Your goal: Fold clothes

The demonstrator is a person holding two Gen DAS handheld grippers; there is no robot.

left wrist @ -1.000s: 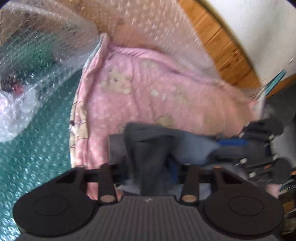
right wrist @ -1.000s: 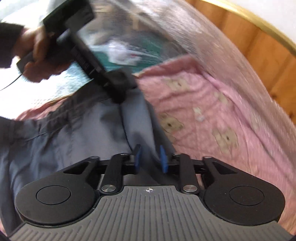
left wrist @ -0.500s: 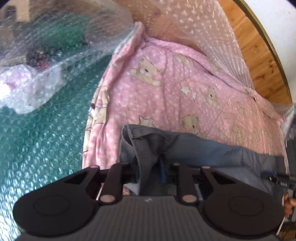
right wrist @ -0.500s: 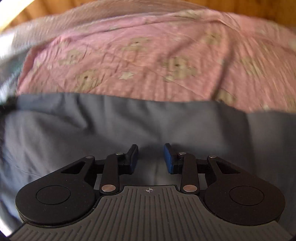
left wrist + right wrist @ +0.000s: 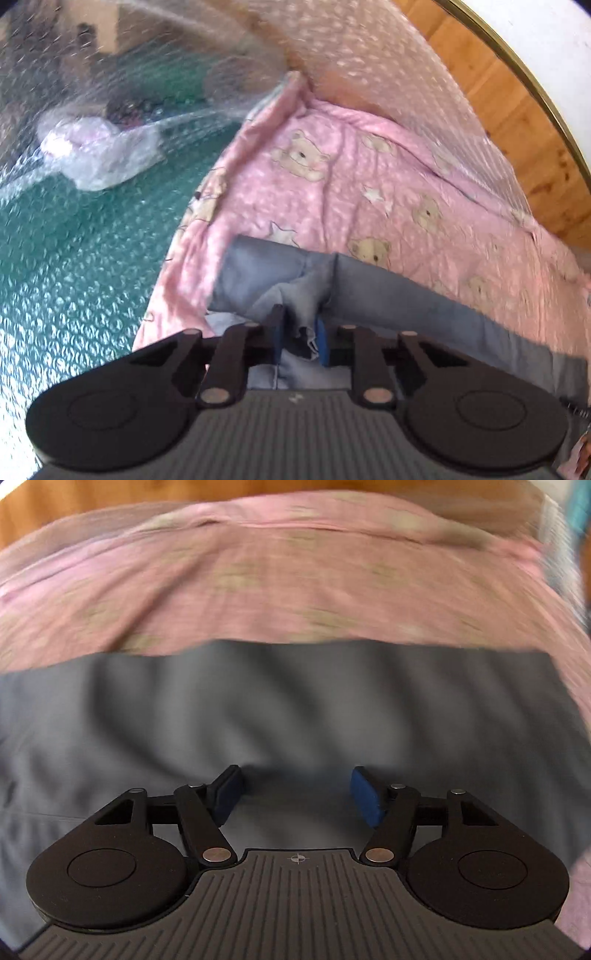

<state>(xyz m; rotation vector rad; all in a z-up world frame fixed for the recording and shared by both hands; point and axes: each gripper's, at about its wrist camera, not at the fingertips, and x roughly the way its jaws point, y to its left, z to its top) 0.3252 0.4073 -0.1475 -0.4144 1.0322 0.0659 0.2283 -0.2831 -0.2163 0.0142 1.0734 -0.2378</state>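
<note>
Your left gripper [image 5: 300, 334] points steeply down at the near left corner of the trousers [image 5: 388, 291], and its jaws are closing on a bunched ridge of grey cloth that stands up between the blue pads, which press on it. Your right gripper [image 5: 295, 794] also tilts steeply down, over a flat stretch of the same grey cloth; its jaws are opening, the pads stand wide apart, and nothing sits between them, with the cloth lying below. The right view is smeared by motion. No brand, label or writing can be read in either view; a small cross mark on each gripper body is all there is. The trousers lie on the quilt [image 5: 369, 192], pink with bears and stars, their long axis running from the pinched corner away to the right along the quilt's near side. Bubble wrap [image 5: 81, 258] over a green surface lies left of the quilt, touching its edge.
</note>
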